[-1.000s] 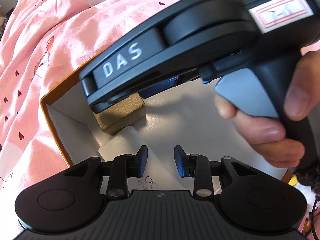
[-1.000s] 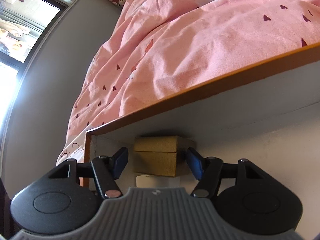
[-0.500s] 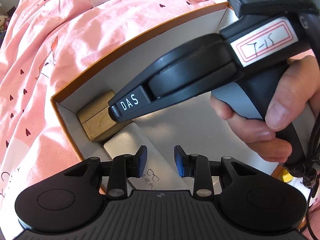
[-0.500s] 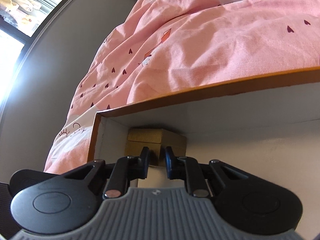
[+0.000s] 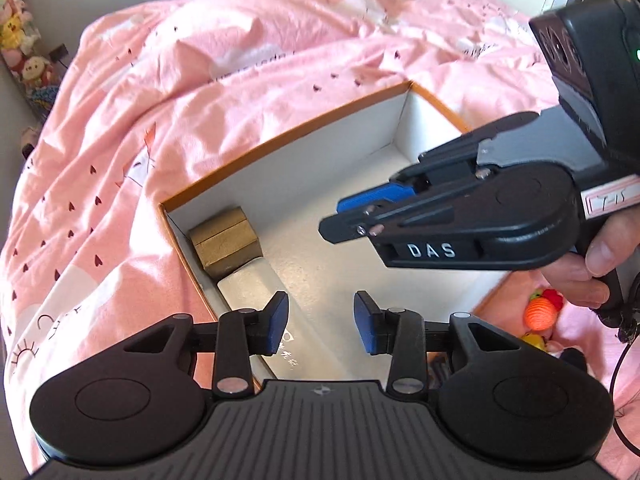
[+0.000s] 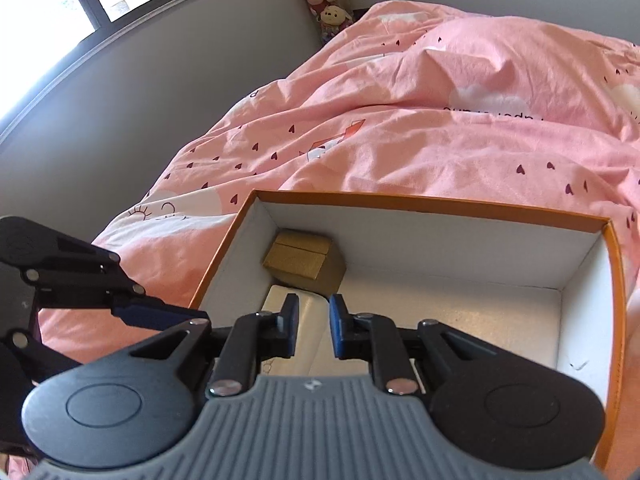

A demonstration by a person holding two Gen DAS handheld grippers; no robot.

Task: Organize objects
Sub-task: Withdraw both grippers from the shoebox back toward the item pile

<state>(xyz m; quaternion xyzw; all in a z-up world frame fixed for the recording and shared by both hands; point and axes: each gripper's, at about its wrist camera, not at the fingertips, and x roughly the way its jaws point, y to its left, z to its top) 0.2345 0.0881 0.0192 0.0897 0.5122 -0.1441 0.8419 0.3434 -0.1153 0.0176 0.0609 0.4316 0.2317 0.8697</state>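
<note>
**A:** Left wrist view first. The orange-rimmed box (image 5: 280, 148) sits on the pink bed cover (image 5: 120, 120), and two things are already inside: the gold box (image 5: 224, 236) tucked into the corner at about ten o'clock, and the white case (image 5: 256, 284) lying flat just in front of it, touching it.

**B:** And the left gripper (image 5: 321, 322)?

**A:** Above the box, its jaws have just been opening, now partly apart with nothing between them. The white case only shows through the gap, well below.

**B:** The right gripper (image 5: 352, 216) comes in from three o'clock there, a hand (image 5: 600, 264) on its handle. Blue pads nearly together, nothing carried.

**A:** Outside the box at four o'clock I see an orange toy (image 5: 542, 312) on the bed cover, with other small bits beside it too blurred to name.

**B:** Right wrist view now. Same box (image 6: 440, 200), gold box (image 6: 304, 260) in the far left corner, white case (image 6: 280, 300) below it. The right gripper (image 6: 314, 326) shows a narrow gap, empty. It clamped down within the last second.

**A:** The left gripper's finger (image 6: 160, 316) pokes in from nine o'clock.

**B:** My read: two items stowed, most of the box floor bare, both grippers free. The loose things on the bed look like what's left.
</note>
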